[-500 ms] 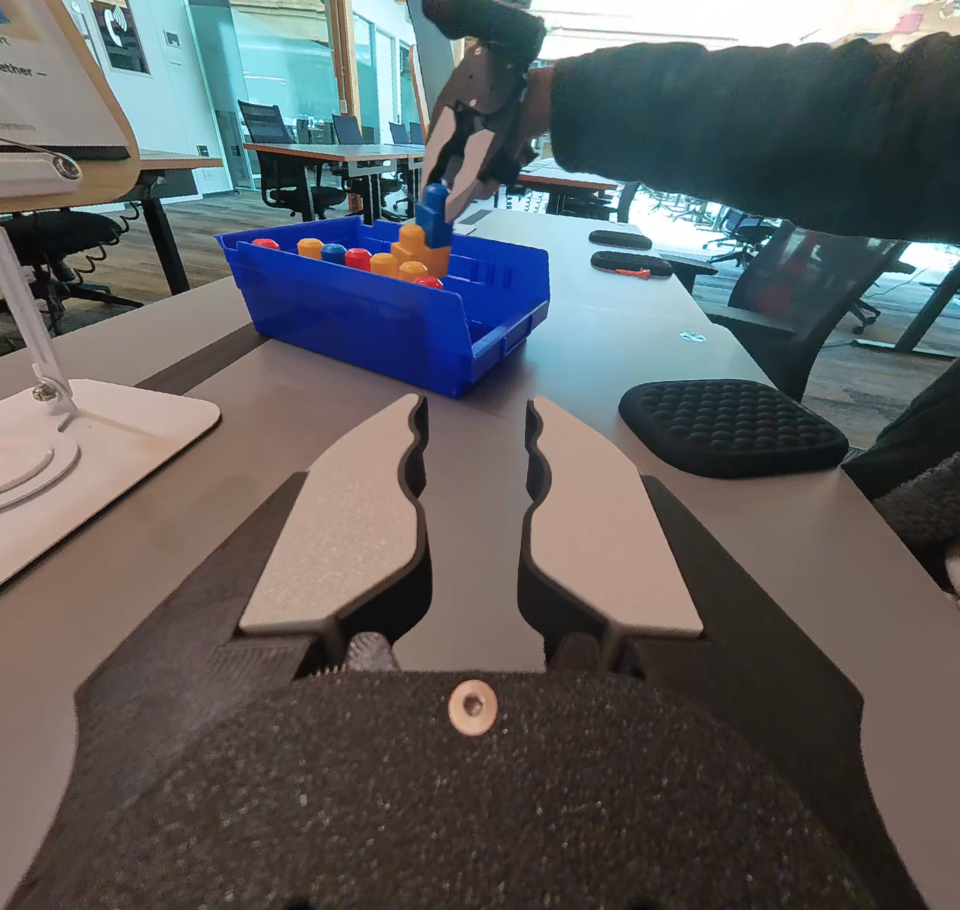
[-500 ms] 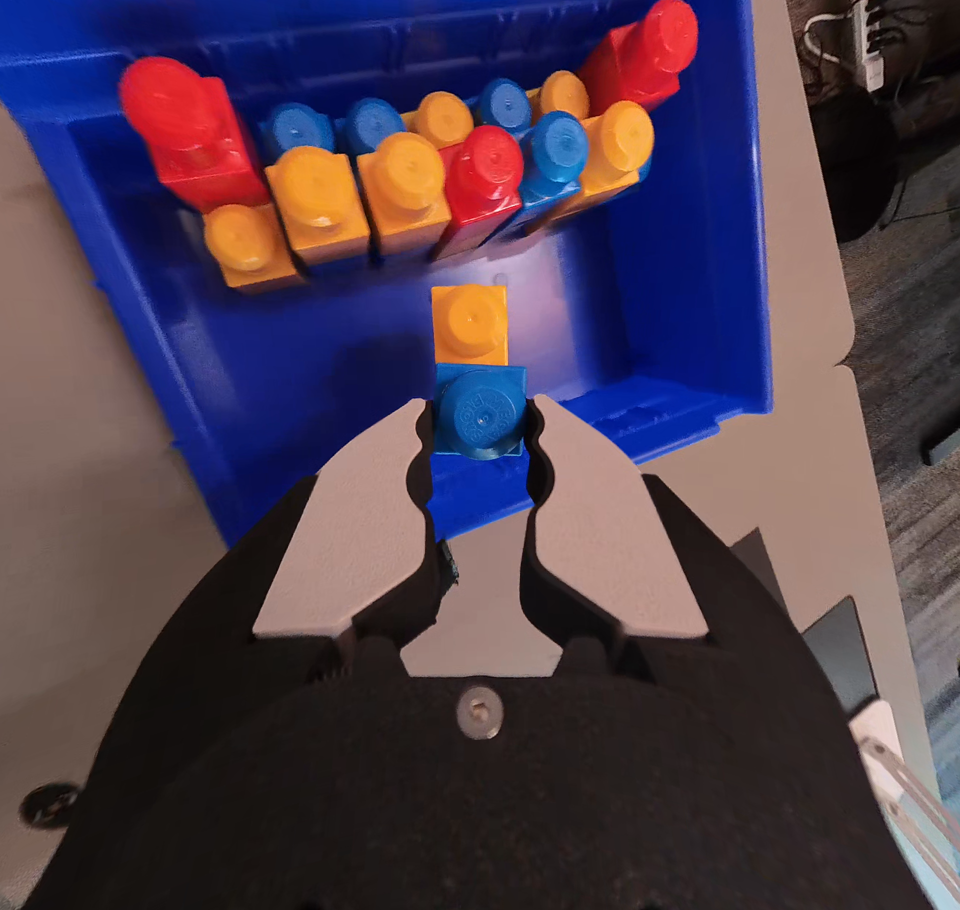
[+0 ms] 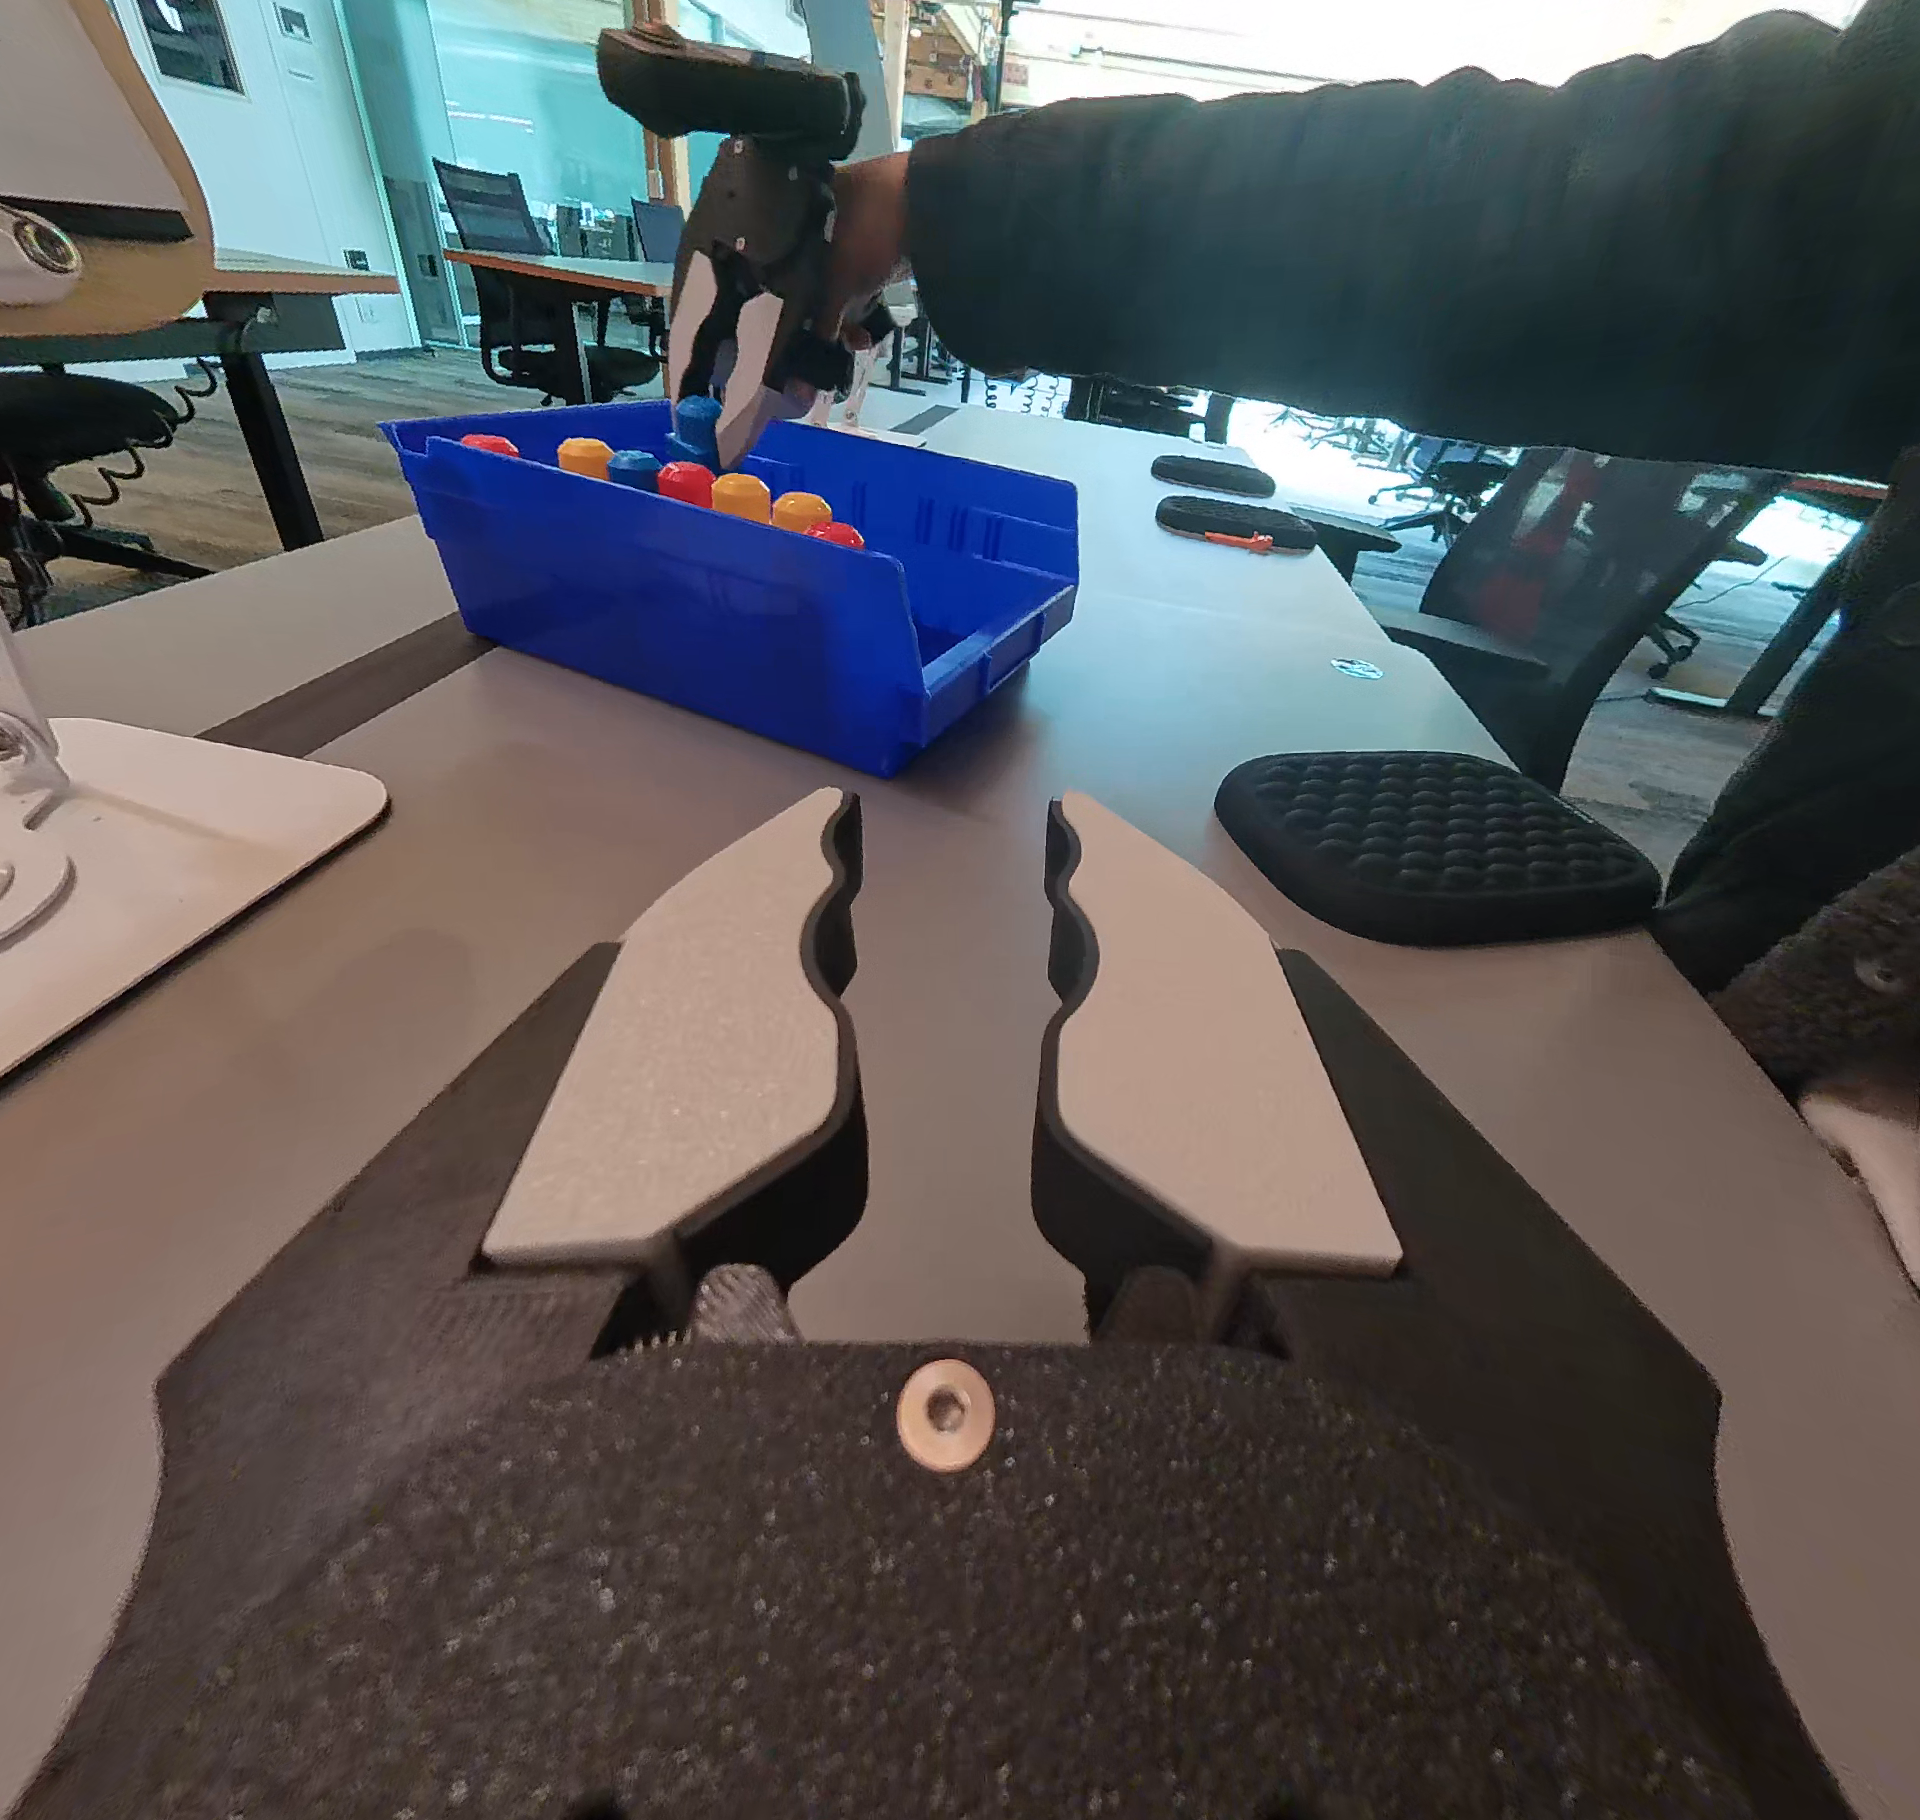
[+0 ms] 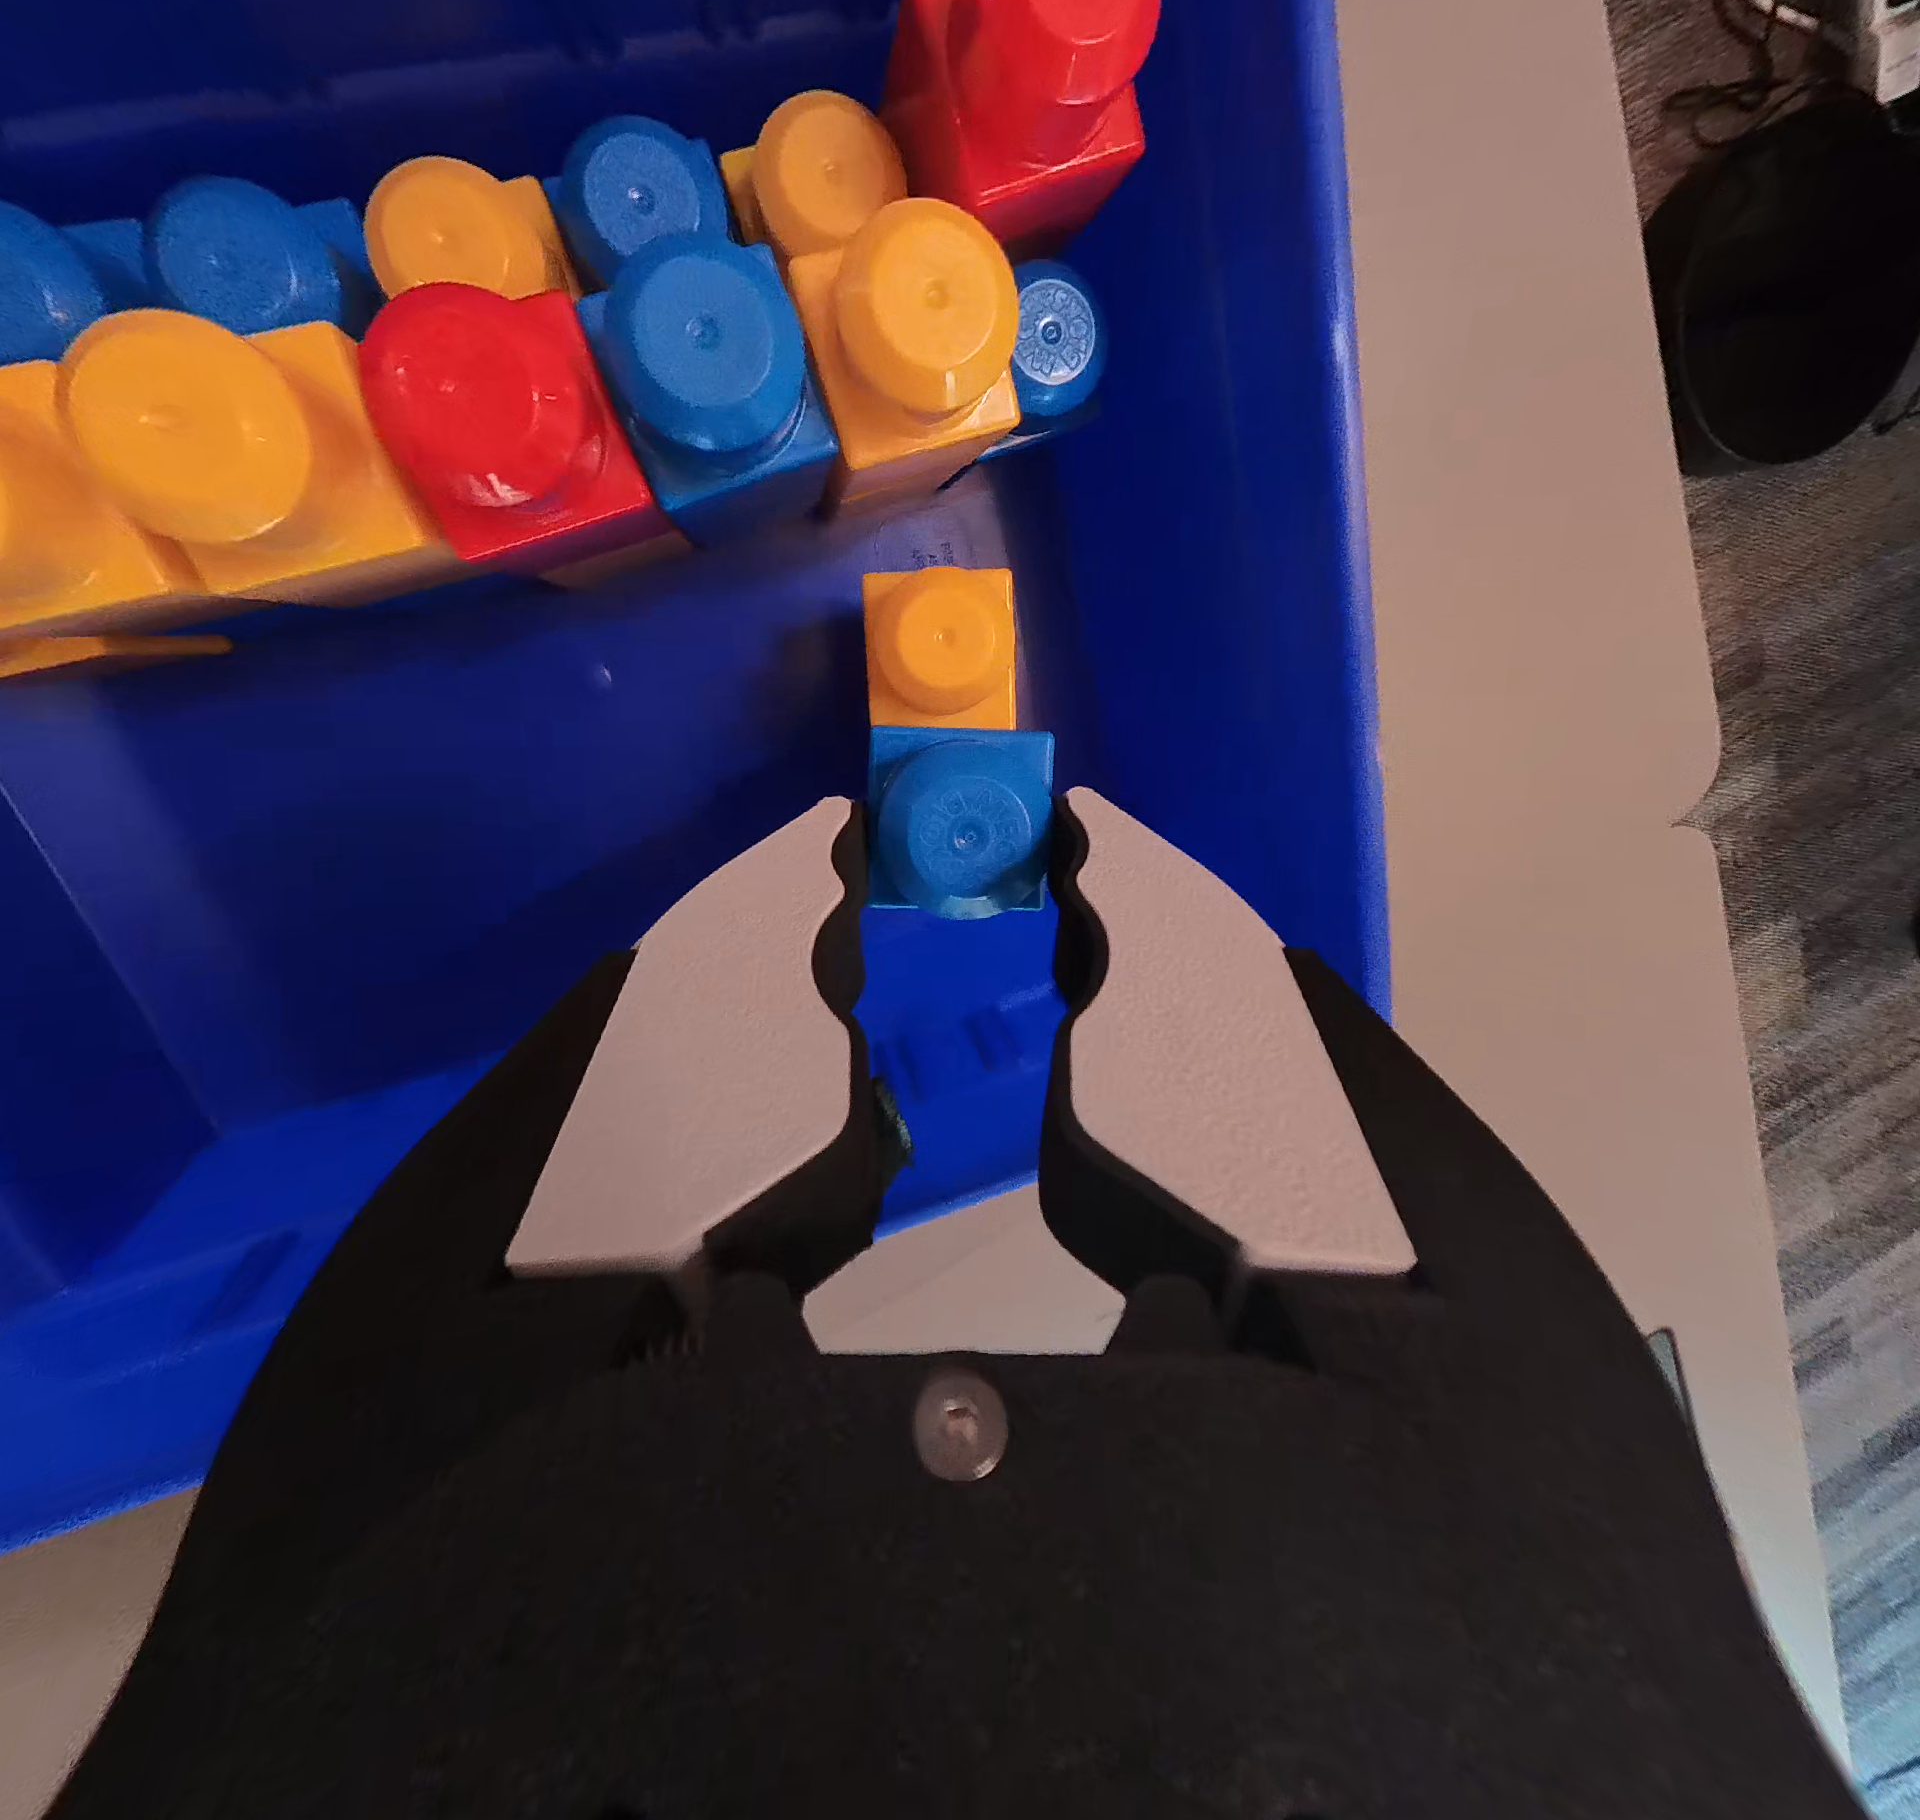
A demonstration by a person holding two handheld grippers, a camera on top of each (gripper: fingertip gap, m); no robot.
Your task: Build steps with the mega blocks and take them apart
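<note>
Left hand-held gripper is just parked low over the grey bench, fingers spread with nothing between them. From its camera the blue bin sits at about 11 o'clock, well apart from it, and a black bumpy pad lies on the bench at about 2 o'clock.

Right hand-held gripper is down in the bin, pinching a blue block by its sides right at the fingertips. That block is stuck to an orange block sitting straight ahead at 12 o'clock, touching it. Further out, from 10 to 12 o'clock, a row of orange, red and blue blocks lines the far wall, with a tall red block at the right end near the bin's corner.
</note>
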